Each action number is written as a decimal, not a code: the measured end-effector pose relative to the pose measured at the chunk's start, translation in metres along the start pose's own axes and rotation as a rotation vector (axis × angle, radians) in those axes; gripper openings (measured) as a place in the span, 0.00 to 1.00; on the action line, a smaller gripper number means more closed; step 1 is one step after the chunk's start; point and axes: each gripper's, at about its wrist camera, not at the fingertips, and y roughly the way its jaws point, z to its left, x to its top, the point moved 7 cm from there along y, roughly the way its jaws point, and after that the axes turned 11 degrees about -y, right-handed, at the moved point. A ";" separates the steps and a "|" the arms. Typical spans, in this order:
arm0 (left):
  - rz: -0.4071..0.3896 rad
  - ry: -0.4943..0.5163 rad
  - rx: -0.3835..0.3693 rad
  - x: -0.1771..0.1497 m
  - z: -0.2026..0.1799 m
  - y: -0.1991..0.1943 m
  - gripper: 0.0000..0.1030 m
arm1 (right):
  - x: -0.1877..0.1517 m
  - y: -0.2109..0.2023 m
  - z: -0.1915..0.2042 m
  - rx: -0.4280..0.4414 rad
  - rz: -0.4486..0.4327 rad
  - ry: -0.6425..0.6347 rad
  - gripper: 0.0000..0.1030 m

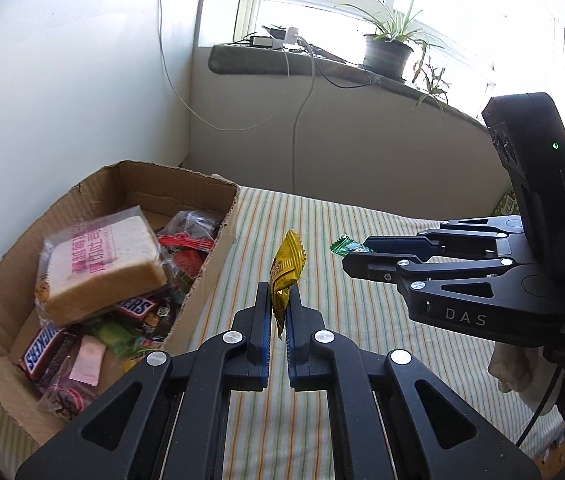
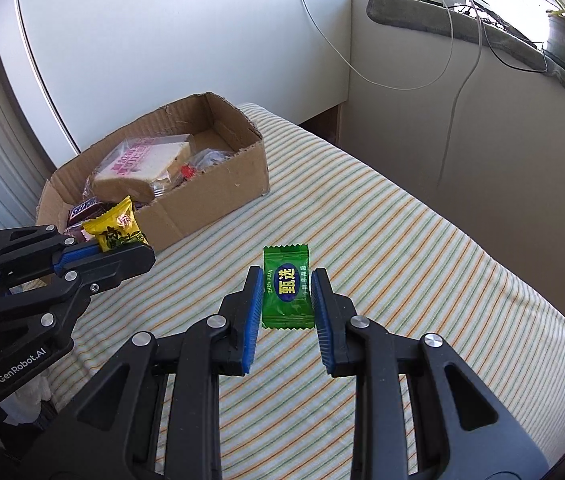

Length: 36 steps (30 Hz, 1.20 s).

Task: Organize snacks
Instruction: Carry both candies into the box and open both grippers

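1. Left hand-held gripper is closed on a yellow snack packet, held upright in the air, just right of the cardboard box.
2. Right hand-held gripper is clamped on a green candy packet, lifted above the striped bed.
3. Box at left already holds wrapped bread, Snickers bars and other wrappers.
4. Judgement: nearly done; no other loose snacks visible on the bed. Both held packets are yet to be dropped in.
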 end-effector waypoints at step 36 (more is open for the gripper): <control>-0.118 -0.128 0.183 0.012 0.107 -0.061 0.14 | 0.081 0.023 0.124 0.117 -0.052 -0.175 0.25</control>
